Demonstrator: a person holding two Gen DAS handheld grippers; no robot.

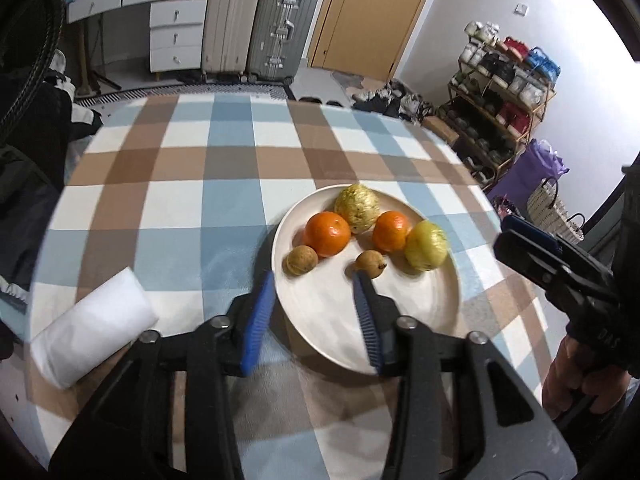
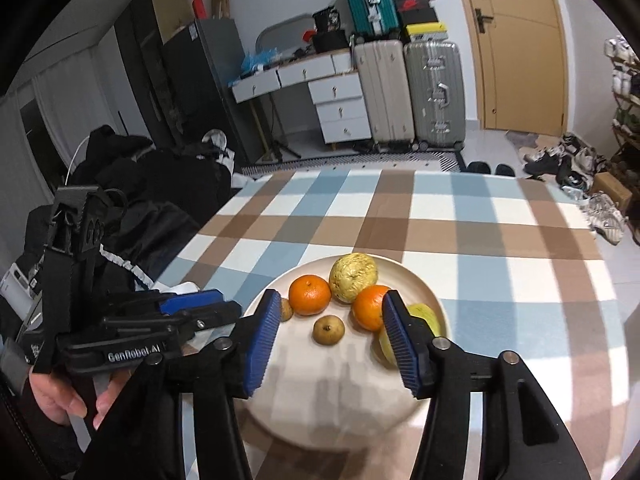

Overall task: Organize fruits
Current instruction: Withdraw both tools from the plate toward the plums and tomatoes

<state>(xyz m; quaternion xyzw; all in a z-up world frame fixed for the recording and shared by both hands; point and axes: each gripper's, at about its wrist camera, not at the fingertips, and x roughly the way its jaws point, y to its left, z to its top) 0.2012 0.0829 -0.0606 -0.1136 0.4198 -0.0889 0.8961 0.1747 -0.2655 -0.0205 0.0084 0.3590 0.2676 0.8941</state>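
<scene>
You have six fruits on the white plate [image 1: 420,316], which sits on the checked cloth. At the far rim lies a pale, rough-skinned yellow fruit [image 1: 357,207], touching the larger orange [image 1: 327,233] on its left and close beside the smaller orange [image 1: 391,230] on its right. Against that smaller orange rests a smooth yellow-green fruit [image 1: 426,245], nearest the plate's right edge. Two small brown fruits lie nearer you: one [image 1: 301,260] tucked just beside the larger orange at the left rim, the other [image 1: 370,264] alone near the plate's middle, its stem end probably pointing right, though blur makes that uncertain. The near half of the plate is bare.
</scene>
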